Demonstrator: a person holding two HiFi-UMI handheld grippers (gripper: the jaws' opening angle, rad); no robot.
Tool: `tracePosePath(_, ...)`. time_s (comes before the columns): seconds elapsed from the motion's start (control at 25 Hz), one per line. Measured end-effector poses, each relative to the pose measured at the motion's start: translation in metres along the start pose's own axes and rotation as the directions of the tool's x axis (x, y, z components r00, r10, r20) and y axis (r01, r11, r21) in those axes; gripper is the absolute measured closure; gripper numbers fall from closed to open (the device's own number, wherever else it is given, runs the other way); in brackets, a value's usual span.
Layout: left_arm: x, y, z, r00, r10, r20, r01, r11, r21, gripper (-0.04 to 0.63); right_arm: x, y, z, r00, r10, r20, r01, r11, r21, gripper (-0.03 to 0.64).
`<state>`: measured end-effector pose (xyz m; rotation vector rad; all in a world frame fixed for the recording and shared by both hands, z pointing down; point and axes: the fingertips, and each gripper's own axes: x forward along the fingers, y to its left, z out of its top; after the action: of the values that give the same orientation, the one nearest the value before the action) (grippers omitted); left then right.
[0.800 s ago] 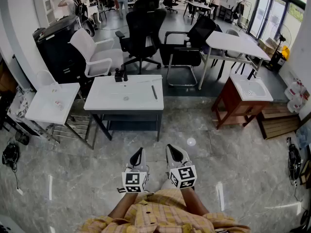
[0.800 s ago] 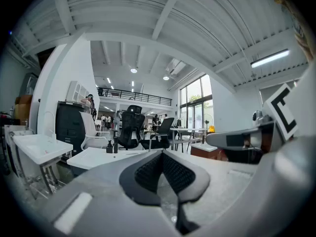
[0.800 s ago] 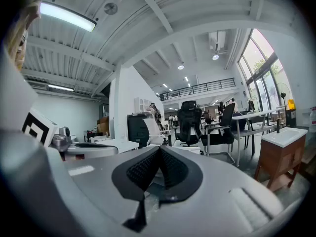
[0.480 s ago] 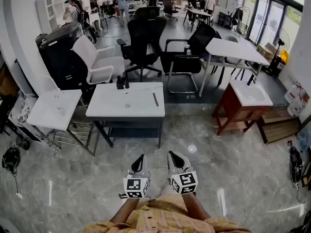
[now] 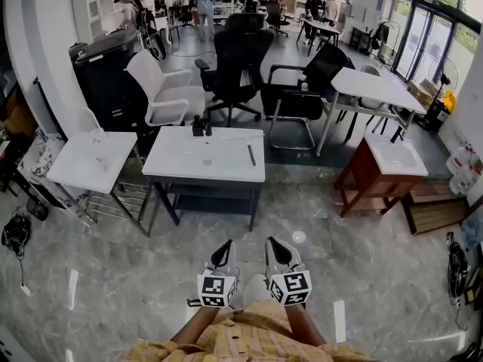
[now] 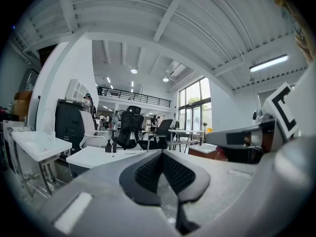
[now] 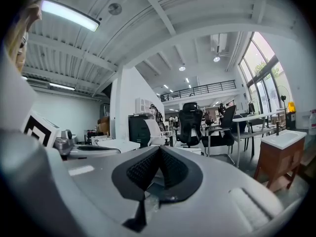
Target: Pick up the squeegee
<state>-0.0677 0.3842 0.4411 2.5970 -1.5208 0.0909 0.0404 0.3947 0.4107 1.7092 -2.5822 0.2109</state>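
The squeegee is a thin dark bar lying on the right part of a white table, well ahead of me across the floor. My left gripper and right gripper are held side by side close to my body, far short of the table. Both point forward, roughly level. In the left gripper view the left gripper has its black pads together with nothing between them. In the right gripper view the right gripper looks the same, shut and empty.
Two small dark bottles stand at the table's far edge. A white basin on a rack sits left of the table and a wooden sink cabinet right. Office chairs and a black cabinet stand behind. Grey marble floor lies between.
In the head view the table and room have slid a little down and right. Both grippers sit slightly lower in the frame, still side by side and shut.
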Motion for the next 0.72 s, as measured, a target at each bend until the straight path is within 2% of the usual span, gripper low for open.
tracePosePath(0.28, 0.004, 0.005, -0.005, 0.999, -0.044, 0.001, 0.044, 0.999, -0.014, 0.597, 0.017, 0.003, -0.004, 1.0, 0.01, -0.002, -0.01, 1.0, -0.003, 0.627)
tracePosePath(0.48, 0.016, 0.019, -0.012, 0.999, -0.034, -0.013, 0.034, 0.999, -0.014, 0.597, 0.04, 0.006, -0.011, 0.999, 0.041, -0.016, -0.041, 0.999, -0.002, 0.627)
tracePosePath(0.72, 0.036, 0.037, -0.016, 0.999, -0.038, -0.036, 0.037, 0.999, -0.022, 0.597, 0.066, -0.002, -0.014, 0.999, 0.028, -0.036, -0.028, 1.0, 0.006, 0.626)
